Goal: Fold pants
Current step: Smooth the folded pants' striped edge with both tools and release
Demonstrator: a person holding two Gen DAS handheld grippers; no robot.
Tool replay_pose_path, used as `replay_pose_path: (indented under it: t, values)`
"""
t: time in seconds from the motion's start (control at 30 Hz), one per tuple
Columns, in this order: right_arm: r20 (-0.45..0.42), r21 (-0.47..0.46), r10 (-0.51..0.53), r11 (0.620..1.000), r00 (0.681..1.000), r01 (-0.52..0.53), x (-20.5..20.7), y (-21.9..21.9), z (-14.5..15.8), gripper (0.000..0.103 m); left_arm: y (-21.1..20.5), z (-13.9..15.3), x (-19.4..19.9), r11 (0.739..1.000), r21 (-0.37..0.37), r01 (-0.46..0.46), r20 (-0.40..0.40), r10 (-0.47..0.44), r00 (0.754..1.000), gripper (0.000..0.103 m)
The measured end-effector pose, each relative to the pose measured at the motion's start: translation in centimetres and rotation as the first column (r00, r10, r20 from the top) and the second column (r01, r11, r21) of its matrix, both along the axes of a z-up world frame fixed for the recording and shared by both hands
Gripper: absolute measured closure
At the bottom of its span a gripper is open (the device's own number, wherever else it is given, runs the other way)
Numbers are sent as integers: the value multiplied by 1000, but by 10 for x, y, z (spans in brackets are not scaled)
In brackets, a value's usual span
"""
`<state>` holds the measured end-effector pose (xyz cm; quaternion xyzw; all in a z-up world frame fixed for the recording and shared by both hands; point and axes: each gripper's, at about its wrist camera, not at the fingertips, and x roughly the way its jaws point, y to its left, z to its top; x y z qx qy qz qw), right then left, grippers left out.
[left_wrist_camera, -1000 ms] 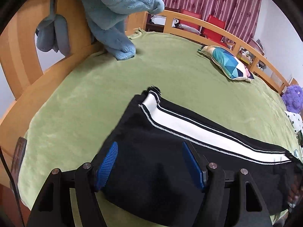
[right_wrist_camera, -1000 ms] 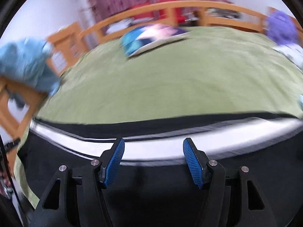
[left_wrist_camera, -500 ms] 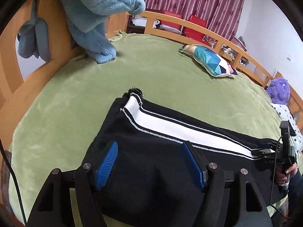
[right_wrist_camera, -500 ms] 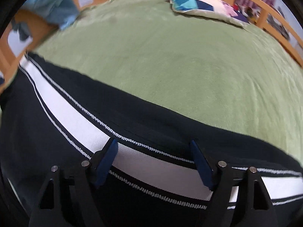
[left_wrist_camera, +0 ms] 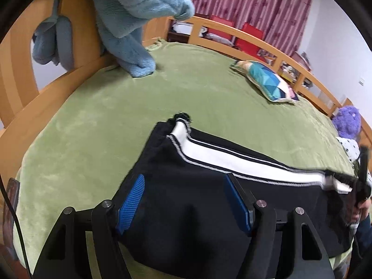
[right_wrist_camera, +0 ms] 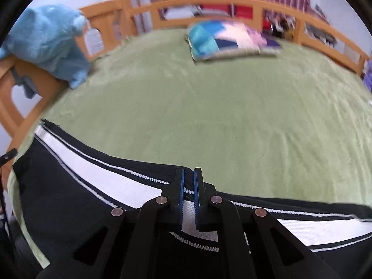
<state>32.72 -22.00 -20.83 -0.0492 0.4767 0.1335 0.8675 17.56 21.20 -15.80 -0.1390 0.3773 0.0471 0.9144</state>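
Black pants with a white side stripe lie flat on the green bed cover, near its front edge. My left gripper is open, its blue pads spread over the black fabric near the pants' left end. In the right wrist view my right gripper is shut on the pants, pinching the white stripe and its black edge in a raised fold. That gripper also shows at the far right of the left wrist view, held by a hand.
A blue plush blanket hangs over the wooden bed frame at the left. A patterned pillow lies at the back of the bed. A purple plush toy sits at the right. Wooden rails edge the bed.
My right gripper has closed on the white stripe, which was between its open fingers before. The stripe now bunches up at that grip. My left gripper stays open over the pants.
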Motion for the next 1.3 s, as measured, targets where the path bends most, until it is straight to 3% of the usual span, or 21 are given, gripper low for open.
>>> replay_pose_path:
  t: [0.07,0.13,0.3,0.47,0.5,0.53,0.57,0.63,0.67,0.73,0.87,0.9,1.0,1.03,1.1,1.2,1.3]
  values:
    - [-53,-45,-8,999,999,5,7,7,-24,91,4,0,7,1000,7,-16,-9,16,1000,35]
    - [0,-32,-15,999,1000,15,-2,6,-17,87,7,2,18,999,22,-23,-15,23,1000,35]
    - [58,124,-117,986,991,109,-36,-15,20,48,7,1,56,999,42,-18,-35,19,999,35]
    - [66,128,-174,978,983,165,-72,-34,29,47,4,-15,100,999,45,-3,-67,6,998,35]
    - [54,132,-194,974,980,186,-79,-39,28,47,4,-22,110,999,43,1,-85,3,996,43]
    - [46,133,-206,971,977,198,-84,-43,27,47,4,-28,117,999,38,6,-107,-1,994,81]
    - [41,131,-221,968,974,214,-89,-47,26,47,5,-34,126,999,44,31,-139,-25,990,93]
    - [51,117,-268,958,962,261,-102,-58,27,47,17,-27,127,997,73,-3,-83,9,996,93]
    - [58,118,-281,955,958,273,-105,-61,28,47,29,-18,123,998,55,-40,-18,41,999,93]
    - [76,139,-311,944,947,299,-119,-70,30,47,47,-20,127,998,-44,-47,-34,46,998,93]
    - [39,170,-334,931,942,323,-133,-78,13,44,31,-42,136,998,48,-42,-130,48,990,87]
    - [22,151,-339,931,940,332,-133,-77,3,43,29,-41,133,998,51,-47,-137,53,989,82]
    - [-12,110,-369,923,930,367,-129,-73,-32,41,30,-26,114,998,4,-62,-113,63,992,43]
    - [15,75,-370,927,929,368,-129,-66,-32,41,30,-21,107,999,3,-54,-99,54,994,40]
    - [18,95,-354,932,935,351,-131,-59,-24,40,26,-9,85,999,28,-18,-84,20,996,40]
    - [1,231,-336,917,942,326,-141,-49,-10,40,22,-2,49,1000,11,-3,-69,3,998,34]
    - [16,216,-281,938,960,271,-148,-28,1,40,24,-3,12,1000,-11,-6,-75,6,997,34]
